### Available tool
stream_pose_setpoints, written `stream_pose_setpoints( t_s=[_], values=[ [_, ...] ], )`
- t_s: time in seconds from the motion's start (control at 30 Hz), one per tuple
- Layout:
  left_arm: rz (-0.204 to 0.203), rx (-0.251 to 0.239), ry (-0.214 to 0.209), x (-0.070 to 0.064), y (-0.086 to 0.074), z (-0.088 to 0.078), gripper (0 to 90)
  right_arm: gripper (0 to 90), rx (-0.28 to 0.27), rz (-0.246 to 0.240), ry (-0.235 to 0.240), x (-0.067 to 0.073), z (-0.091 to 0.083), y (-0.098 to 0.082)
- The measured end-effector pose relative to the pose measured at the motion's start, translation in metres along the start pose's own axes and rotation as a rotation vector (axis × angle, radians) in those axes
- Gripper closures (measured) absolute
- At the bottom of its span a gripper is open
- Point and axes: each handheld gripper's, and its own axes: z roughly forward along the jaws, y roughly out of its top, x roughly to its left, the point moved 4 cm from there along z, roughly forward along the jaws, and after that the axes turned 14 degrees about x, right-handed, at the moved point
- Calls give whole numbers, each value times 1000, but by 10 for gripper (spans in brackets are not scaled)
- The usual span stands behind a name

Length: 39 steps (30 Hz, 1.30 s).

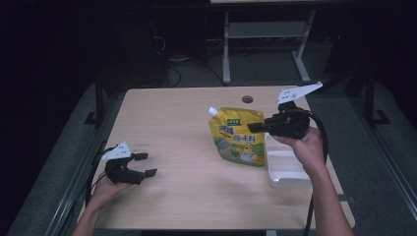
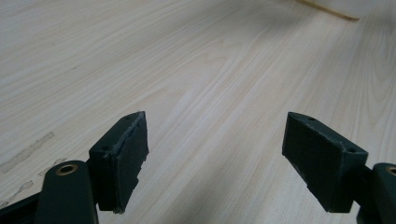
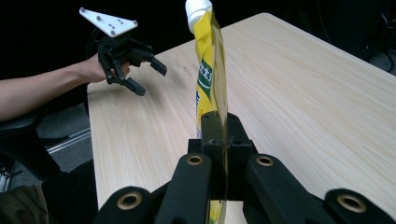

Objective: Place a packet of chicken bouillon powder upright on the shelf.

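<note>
Right gripper (image 1: 254, 127), clamped on the yellow pouch (image 1: 238, 139), holds it aloft; left gripper (image 1: 145, 164), at 8 o'clock, gapes empty. We judge placement into the white tray (image 1: 286, 169) pending.

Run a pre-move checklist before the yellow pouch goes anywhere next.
1. Right gripper clamped on the yellow pouch: ok, jaws pinch its edge.
2. Pouch cap closed: ok, the white cap is on.
3. Pouch clear of the table: cannot tell, its lower edge sits close to the surface.
4. Left gripper free: ok, jaws open with nothing between them.
5. White tray reachable: ok, it lies beside the pouch, under the right hand.
</note>
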Motion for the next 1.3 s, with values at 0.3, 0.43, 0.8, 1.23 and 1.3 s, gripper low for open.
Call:
stream_pose_setpoints(
  t_s=[0.3, 0.43, 0.8, 1.23, 1.3],
  values=[
    [3, 3, -1, 0, 0, 1, 221, 896, -12, 23, -21, -5, -16, -10],
    [1, 1, -2, 0, 0, 1, 221, 896, -22, 38, -32, -8, -23, -15],
    [0, 4, -3, 0, -1, 2, 221, 896, -39, 78, -69, -17, -44, -33],
    [-1, 7, -3, 0, -1, 2, 221, 896, -58, 120, -110, -23, -68, -56],
    [-3, 5, -4, 0, -1, 3, 222, 896, -60, 125, -115, -24, -70, -59]
  ],
)
